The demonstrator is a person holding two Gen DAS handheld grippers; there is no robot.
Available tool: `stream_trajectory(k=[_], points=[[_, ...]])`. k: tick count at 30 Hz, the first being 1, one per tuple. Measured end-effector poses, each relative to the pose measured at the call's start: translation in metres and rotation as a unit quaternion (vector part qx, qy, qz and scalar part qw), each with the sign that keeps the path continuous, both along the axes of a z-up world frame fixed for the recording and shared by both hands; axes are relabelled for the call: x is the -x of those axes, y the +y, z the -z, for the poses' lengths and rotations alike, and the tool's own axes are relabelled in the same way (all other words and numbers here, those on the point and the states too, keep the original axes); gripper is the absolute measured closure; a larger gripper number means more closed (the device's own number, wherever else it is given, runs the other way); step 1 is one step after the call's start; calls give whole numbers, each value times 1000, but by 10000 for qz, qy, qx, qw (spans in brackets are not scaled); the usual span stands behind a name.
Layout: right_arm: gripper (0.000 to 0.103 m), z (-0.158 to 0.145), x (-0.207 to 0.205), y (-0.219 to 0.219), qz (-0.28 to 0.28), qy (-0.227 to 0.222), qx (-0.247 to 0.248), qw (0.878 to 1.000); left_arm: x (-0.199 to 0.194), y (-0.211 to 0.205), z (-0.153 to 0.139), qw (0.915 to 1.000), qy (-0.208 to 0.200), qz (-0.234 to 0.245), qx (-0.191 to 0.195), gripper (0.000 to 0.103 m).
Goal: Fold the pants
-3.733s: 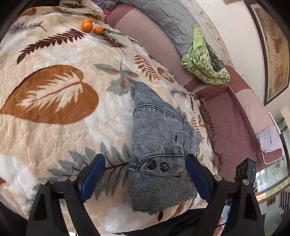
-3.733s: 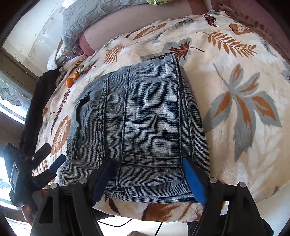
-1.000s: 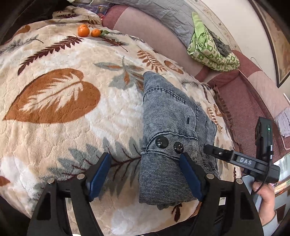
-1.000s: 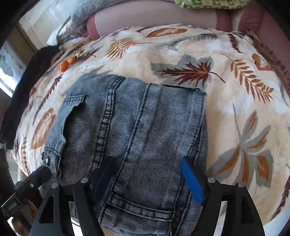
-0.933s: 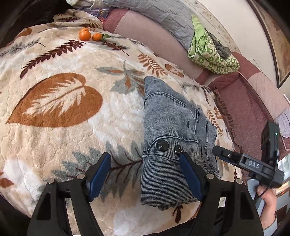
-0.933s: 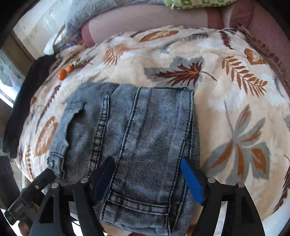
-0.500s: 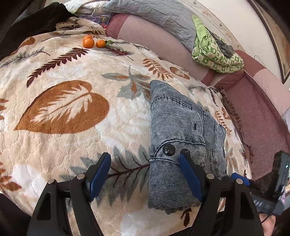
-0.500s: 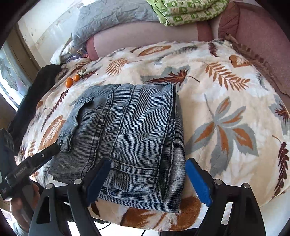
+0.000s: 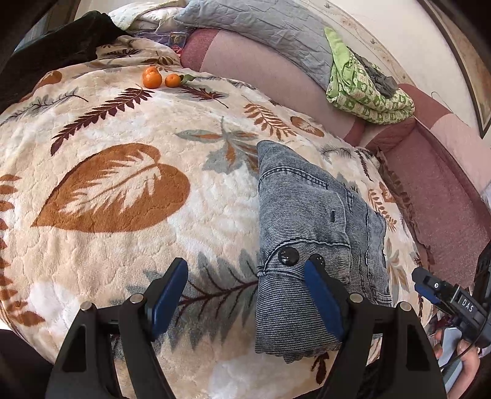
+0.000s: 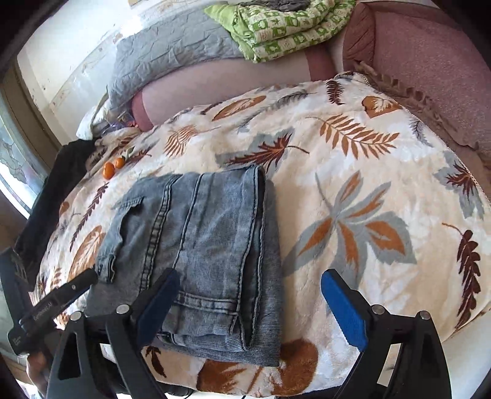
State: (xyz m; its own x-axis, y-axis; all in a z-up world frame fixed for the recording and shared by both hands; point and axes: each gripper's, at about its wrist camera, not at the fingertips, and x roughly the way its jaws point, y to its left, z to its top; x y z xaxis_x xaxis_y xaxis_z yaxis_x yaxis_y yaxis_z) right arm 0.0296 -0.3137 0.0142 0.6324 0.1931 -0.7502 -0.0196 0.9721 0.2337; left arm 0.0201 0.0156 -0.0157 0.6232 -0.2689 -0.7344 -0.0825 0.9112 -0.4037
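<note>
The grey-blue denim pants (image 9: 310, 224) lie folded into a compact stack on the leaf-print blanket (image 9: 107, 190), two black waist buttons facing the left wrist view. In the right wrist view the folded pants (image 10: 202, 242) rest flat near the blanket's front edge. My left gripper (image 9: 245, 291) is open above the blanket, its right pad over the waistband and nothing pinched. My right gripper (image 10: 250, 307) hovers above the stack's near corner, its jaws opening wide with nothing gripped. Each gripper shows at the edge of the other's view.
Two oranges (image 9: 158, 78) sit at the blanket's far side. A green patterned cloth (image 9: 365, 92) and a grey quilted pillow (image 9: 260, 27) lie on the pink sofa back. A dark garment (image 10: 52, 196) hangs at the left edge. A hand (image 9: 460, 365) holds the right gripper.
The right gripper has pulled back and up off the pants and spread its jaws wider. The left gripper has stayed in place, still open.
</note>
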Motion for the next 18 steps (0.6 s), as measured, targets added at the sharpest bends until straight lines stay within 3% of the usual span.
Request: stream_trajectory(k=[9, 18], points=[[8, 24, -6, -9, 206, 159, -155, 9995, -1, -2, 2, 10000, -12, -31, -72, 24], [8, 28, -7, -9, 137, 133, -230, 9996, -1, -5, 2, 9999, -33, -47, -127, 23]])
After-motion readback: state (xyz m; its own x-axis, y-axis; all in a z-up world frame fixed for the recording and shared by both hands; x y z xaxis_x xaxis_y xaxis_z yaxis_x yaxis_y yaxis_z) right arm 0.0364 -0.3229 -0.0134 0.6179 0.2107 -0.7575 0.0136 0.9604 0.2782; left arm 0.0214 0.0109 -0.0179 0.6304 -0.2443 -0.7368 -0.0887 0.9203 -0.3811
